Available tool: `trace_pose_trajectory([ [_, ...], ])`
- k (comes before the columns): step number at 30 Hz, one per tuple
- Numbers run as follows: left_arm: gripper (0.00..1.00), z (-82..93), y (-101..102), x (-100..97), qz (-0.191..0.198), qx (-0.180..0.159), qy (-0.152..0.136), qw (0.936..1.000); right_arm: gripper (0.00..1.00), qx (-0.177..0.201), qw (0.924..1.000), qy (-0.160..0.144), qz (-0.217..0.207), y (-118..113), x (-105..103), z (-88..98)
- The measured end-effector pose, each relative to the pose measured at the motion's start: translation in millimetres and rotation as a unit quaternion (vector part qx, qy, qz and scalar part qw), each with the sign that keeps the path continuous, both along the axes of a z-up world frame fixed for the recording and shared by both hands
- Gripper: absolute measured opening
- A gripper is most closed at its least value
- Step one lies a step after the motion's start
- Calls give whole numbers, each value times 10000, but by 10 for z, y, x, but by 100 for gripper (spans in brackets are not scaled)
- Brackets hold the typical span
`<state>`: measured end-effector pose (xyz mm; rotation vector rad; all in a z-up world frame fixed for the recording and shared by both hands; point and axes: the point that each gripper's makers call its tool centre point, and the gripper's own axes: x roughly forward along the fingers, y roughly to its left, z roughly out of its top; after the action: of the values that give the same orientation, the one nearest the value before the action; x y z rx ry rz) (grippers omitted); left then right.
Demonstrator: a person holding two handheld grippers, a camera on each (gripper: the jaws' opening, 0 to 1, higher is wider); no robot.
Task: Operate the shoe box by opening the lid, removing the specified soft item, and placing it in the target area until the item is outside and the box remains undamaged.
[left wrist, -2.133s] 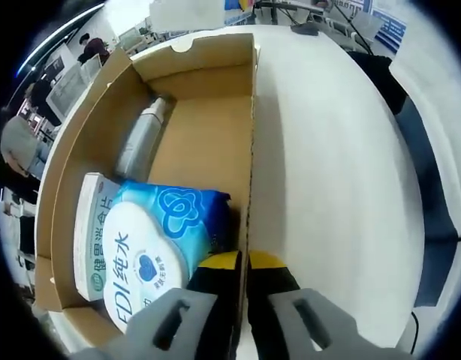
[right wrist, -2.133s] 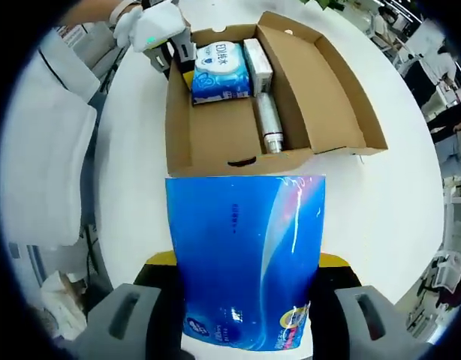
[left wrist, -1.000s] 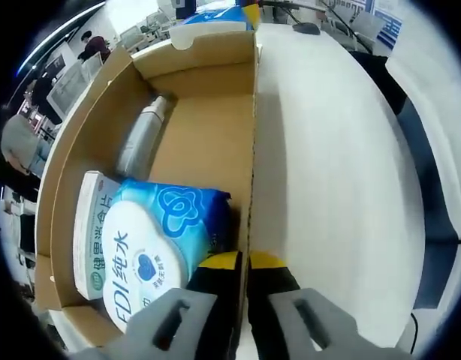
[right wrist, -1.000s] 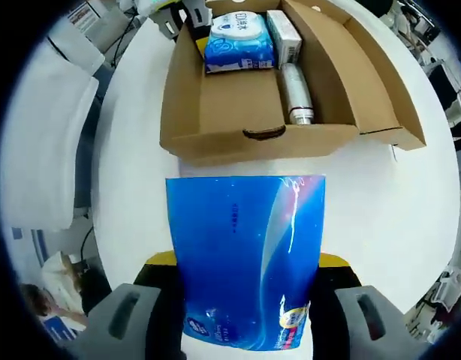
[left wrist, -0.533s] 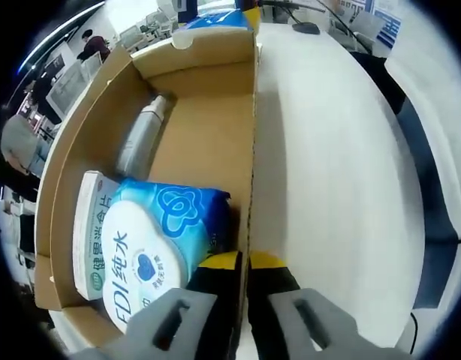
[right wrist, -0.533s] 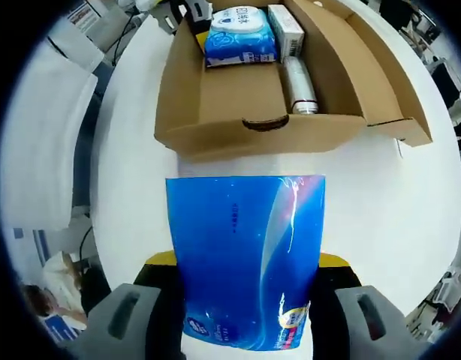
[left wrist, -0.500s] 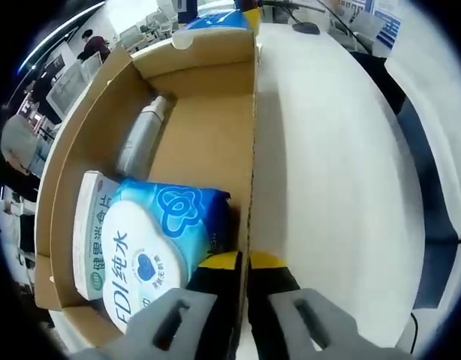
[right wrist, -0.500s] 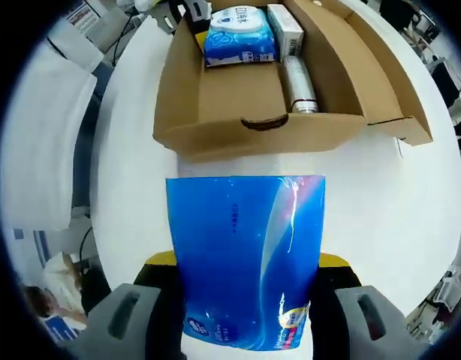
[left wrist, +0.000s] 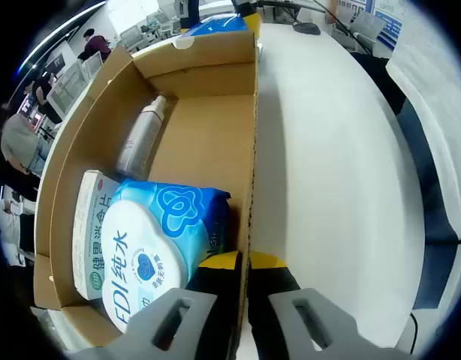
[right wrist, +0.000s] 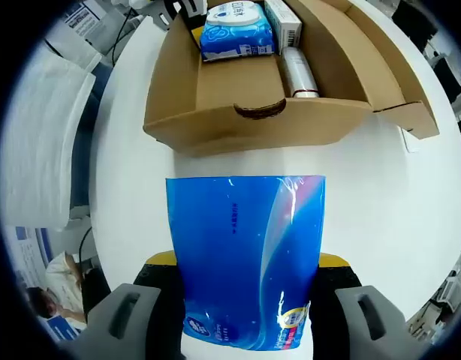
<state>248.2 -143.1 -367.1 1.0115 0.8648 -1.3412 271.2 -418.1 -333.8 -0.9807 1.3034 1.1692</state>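
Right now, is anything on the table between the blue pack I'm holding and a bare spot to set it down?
Nothing visible. The blue pack is outside the shoe box, held by the right gripper over bare white table.

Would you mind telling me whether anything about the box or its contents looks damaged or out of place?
Nothing stands out. The cardboard box sits open and untorn on the white table, with a wipes pack, a small carton and a bottle lying inside. The right hand-held gripper holds a blue soft pack outside it; the left hand-held gripper pinches the box wall.
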Motion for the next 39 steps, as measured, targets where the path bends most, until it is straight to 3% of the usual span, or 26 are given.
trace_pose_trajectory([
  [39, 1, -16, 2, 0, 9, 15, -22, 10000, 66, -36, 9998, 128, 174, -4, -35, -213],
])
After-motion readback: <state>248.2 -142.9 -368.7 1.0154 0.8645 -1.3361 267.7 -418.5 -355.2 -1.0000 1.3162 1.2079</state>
